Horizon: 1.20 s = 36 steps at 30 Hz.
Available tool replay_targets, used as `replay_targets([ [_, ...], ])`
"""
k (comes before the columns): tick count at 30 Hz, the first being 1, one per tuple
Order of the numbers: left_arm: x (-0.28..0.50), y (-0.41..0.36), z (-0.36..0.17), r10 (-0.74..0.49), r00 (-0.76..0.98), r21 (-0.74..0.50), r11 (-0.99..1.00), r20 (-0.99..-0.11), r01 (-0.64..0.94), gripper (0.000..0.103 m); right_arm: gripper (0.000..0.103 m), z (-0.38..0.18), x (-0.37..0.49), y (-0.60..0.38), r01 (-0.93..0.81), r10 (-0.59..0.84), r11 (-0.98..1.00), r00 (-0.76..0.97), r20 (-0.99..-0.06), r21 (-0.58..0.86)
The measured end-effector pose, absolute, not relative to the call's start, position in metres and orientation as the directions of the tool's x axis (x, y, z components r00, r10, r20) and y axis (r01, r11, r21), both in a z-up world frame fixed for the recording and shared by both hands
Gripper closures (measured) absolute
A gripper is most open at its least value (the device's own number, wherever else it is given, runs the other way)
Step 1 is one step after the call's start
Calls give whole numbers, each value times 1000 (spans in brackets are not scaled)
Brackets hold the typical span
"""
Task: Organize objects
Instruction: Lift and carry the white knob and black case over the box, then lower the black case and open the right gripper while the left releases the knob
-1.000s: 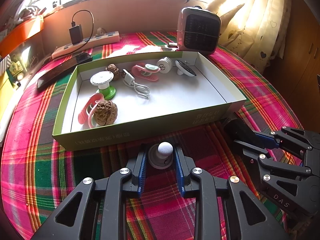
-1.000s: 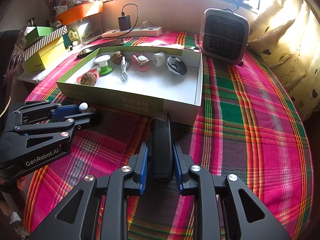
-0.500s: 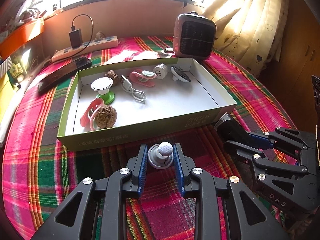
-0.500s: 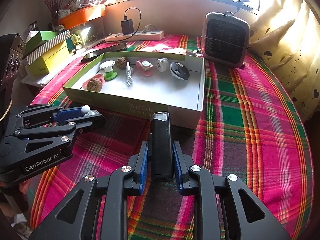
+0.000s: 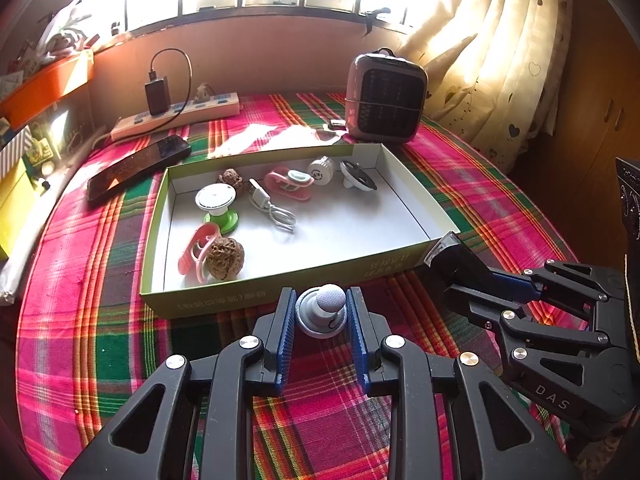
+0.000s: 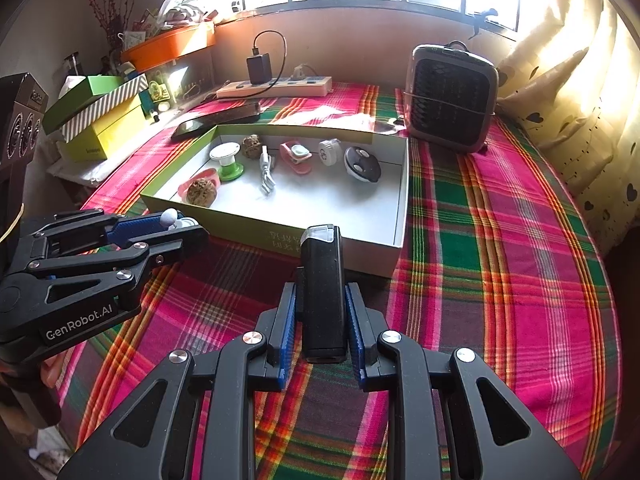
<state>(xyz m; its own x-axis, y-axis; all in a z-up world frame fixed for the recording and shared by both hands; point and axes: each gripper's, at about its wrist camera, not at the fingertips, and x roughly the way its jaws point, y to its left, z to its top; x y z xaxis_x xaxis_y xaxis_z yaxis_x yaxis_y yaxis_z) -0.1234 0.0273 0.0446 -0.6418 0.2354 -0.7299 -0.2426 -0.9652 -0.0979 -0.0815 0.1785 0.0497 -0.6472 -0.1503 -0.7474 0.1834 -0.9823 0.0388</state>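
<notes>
My left gripper is shut on a small grey-and-white knob-shaped holder, held above the plaid cloth just in front of the green-sided box. My right gripper is shut on a black rectangular lighter-like device with a clear tip, also held short of the box's near wall. Each gripper shows in the other's view: the right gripper at the right, the left gripper at the left. The box holds a walnut, pink clips, a green-based holder, a white cable and round gadgets.
A small heater stands behind the box at the right. A power strip with a charger and a dark phone lie at the back left. Yellow and green boxes are stacked off the table's left. Curtains hang at the right.
Both grippers have risen with their objects, so the box looks smaller and farther away. Neither grip has changed.
</notes>
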Motion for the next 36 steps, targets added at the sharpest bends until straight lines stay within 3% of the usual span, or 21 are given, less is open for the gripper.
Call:
replay_targets([
  [36,-188,29,51,244,-631,-118,-965,-736,-235,79,79,54,-169,188,177,-188,-979,-593,-783,101],
])
